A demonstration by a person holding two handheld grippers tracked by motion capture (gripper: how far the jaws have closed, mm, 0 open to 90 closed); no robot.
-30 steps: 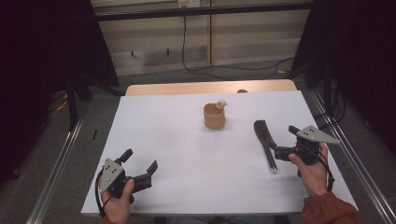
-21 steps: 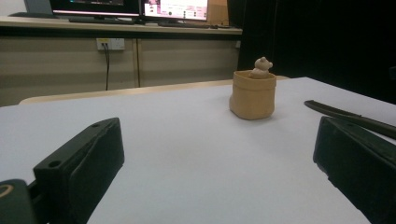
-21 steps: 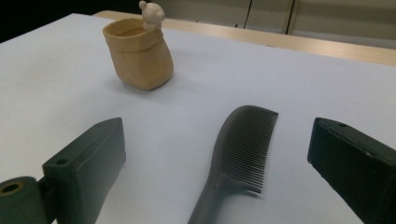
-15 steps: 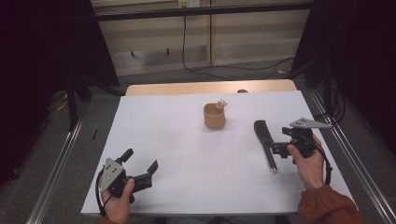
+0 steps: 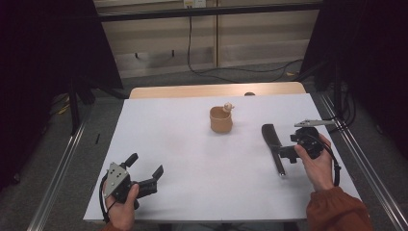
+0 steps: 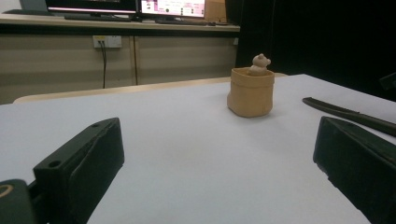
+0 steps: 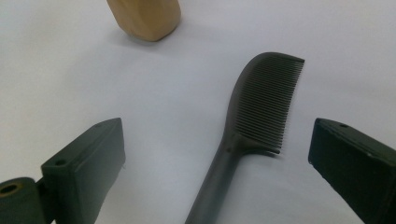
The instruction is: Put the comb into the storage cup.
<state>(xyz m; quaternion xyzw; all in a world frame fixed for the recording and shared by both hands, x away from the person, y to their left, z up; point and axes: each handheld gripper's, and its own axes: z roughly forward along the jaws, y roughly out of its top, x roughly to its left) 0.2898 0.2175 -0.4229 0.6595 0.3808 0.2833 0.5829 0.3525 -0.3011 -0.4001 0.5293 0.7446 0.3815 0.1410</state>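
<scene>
Black plastic comb (image 7: 261,107), light, stiff and flat at frame centre, suits a handle grip by the released right tongs (image 7: 219,172).

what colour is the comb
Black, or very dark grey; the comb shows best in the right gripper view.

**Item count**

One black comb (image 7: 261,107), lying between the right claw's spread jaws. One tan cup (image 5: 221,120), beyond that claw, holding one small figurine (image 5: 228,106). Two claws: left (image 5: 146,169), right (image 5: 284,153). One white table (image 5: 192,144).
</scene>
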